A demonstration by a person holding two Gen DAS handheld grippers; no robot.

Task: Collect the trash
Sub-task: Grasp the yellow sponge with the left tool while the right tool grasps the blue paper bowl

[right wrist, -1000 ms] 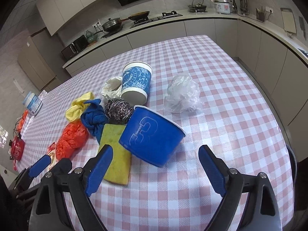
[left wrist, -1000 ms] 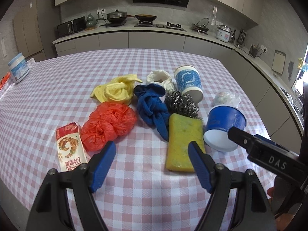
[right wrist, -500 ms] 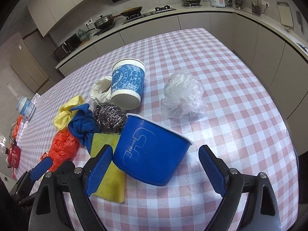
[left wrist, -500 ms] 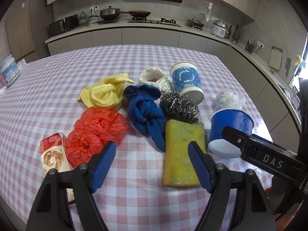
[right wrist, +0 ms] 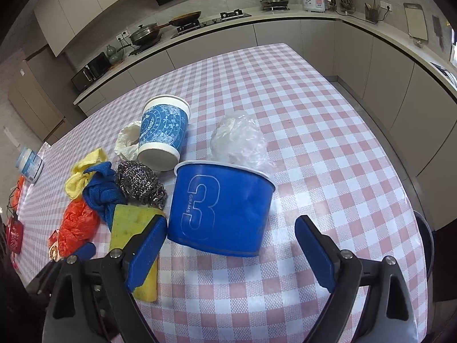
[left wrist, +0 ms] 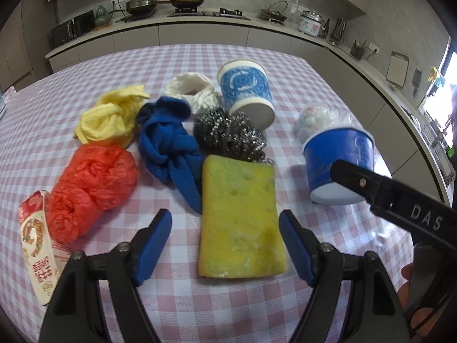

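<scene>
Evidently the checked worktop (left wrist: 242,57) carries the litter in one loose cluster, easy to pick over. The right claw (right wrist: 228,245), spread wide and pinching nothing, frames the overturned blue tub (right wrist: 220,208); the left claw (left wrist: 224,245), likewise spread, straddles the yellow sponge (left wrist: 240,217), each apparently lined up to grab.
</scene>
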